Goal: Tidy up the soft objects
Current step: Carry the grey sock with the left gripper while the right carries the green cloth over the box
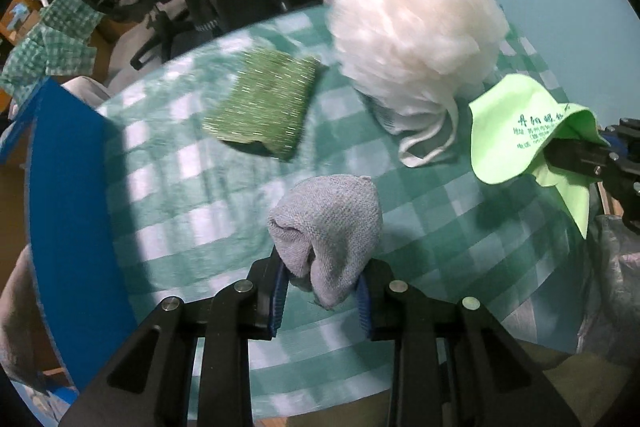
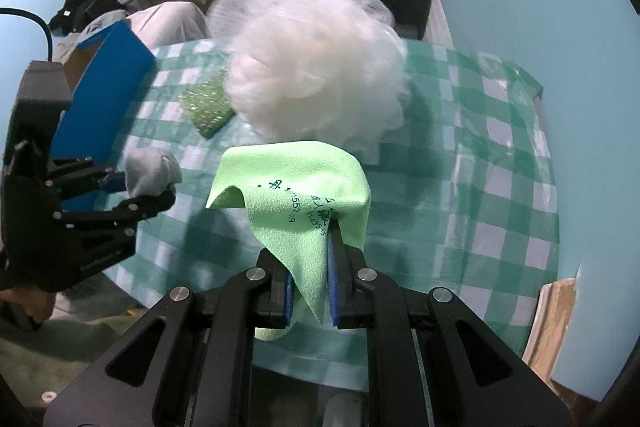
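Note:
My left gripper [image 1: 322, 287] is shut on a bunched grey knit cloth [image 1: 328, 223], held above the green checked tablecloth [image 1: 180, 187]. My right gripper [image 2: 310, 291] is shut on a light green microfibre cloth [image 2: 296, 195] with printed text, which drapes over its fingers. In the left wrist view that cloth [image 1: 516, 131] hangs at the right from the right gripper [image 1: 580, 155]. In the right wrist view the left gripper [image 2: 132, 187] holds the grey cloth [image 2: 150, 173] at the left. A white mesh bath puff [image 1: 416, 23] and a glittery green sponge [image 1: 262, 103] lie on the table.
A blue box [image 1: 68, 211] stands at the table's left edge. The puff's white cord loop [image 1: 428, 139] trails toward the front. Beyond the table are an office chair [image 1: 168, 11] and checked cloths [image 1: 52, 43]. A crinkled clear plastic sheet [image 2: 516, 131] covers the table's right side.

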The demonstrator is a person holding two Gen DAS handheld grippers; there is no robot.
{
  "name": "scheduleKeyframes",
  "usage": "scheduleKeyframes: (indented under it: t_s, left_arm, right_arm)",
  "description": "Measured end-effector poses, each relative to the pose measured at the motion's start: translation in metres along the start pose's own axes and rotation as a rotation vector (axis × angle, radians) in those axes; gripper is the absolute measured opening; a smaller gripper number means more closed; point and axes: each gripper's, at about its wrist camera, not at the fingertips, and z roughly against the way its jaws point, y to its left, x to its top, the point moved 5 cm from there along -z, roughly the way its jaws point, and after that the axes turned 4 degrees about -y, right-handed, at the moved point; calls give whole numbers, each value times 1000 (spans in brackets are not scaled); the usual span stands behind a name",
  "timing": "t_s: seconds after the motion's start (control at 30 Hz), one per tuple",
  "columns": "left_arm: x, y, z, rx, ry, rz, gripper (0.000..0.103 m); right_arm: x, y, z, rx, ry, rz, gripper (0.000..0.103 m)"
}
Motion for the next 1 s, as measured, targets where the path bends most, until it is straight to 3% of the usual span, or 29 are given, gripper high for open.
scheduleKeyframes:
  t_s: [0.43, 1.0]
  left_arm:
    - [-2, 85, 45, 41, -83, 49, 29]
    - [-12, 155, 93, 116, -144, 157, 29]
  right_arm:
    - [32, 69, 5, 23, -36, 57, 12]
    - [75, 140, 12, 69, -88, 126, 12]
